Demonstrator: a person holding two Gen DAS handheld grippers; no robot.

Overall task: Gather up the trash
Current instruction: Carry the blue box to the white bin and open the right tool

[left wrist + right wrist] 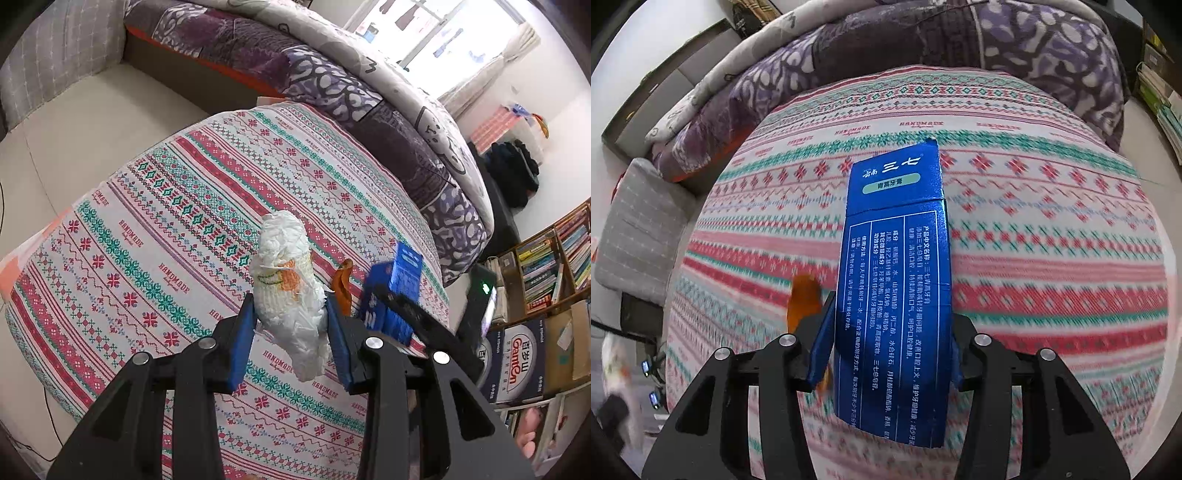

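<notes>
With the left gripper (291, 325) clamping crumpled tissue (286, 284), keep the right gripper (890, 350) squeezed on the blue toothpaste box (895, 295), lifting clear of the orange peel (802, 301) at nine o'clock.

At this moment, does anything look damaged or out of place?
Mostly in order. The blue box in the right gripper has a creased, torn far end. An orange peel lies loose on the patterned cloth. The left gripper holds a crumpled white wad.
</notes>
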